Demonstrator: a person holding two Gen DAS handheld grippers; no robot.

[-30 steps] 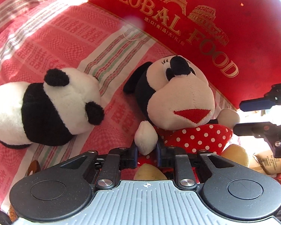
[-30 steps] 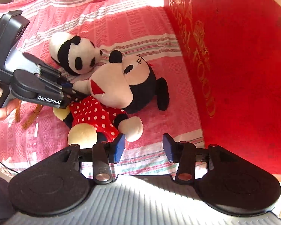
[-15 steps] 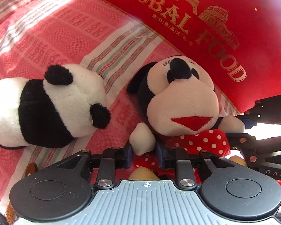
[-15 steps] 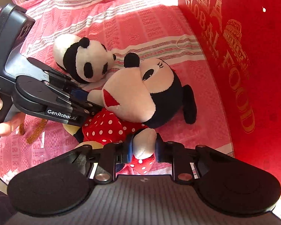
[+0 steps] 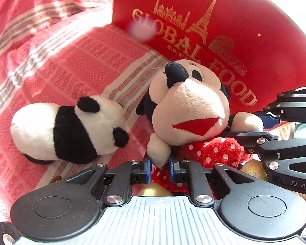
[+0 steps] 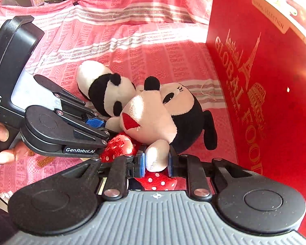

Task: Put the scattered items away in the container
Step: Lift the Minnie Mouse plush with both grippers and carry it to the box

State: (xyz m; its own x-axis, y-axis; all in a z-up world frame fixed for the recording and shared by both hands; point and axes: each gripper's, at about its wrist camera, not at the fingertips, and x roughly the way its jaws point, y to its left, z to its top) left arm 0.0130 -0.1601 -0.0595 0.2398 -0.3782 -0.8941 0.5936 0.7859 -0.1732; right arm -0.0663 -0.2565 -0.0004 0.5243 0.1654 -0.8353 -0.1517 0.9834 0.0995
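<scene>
A Minnie Mouse plush [image 5: 189, 110] in a red polka-dot dress is held up off the pink cloth, in front of the red "GLOBAL FOOD" box [image 5: 244, 30]. My left gripper [image 5: 159, 168] is shut on one of its white hands. My right gripper [image 6: 155, 164] is shut on its other white hand. The plush also shows in the right wrist view [image 6: 163, 112], next to the box wall [image 6: 265, 102]. A panda plush [image 5: 71, 128] lies on the cloth to the left, also seen in the right wrist view [image 6: 106, 89].
The pink patterned cloth [image 5: 51, 61] covers the whole surface and bunches up at the back. The right gripper body [image 5: 285, 143] shows in the left wrist view. The left gripper body [image 6: 51, 126] shows in the right wrist view. A brown scrap [image 6: 44, 160] lies on the cloth.
My right gripper closed on the plush's hand. Both grippers have raised the Minnie Mouse plush, so its head now tips up toward the red box. The panda stays put.
</scene>
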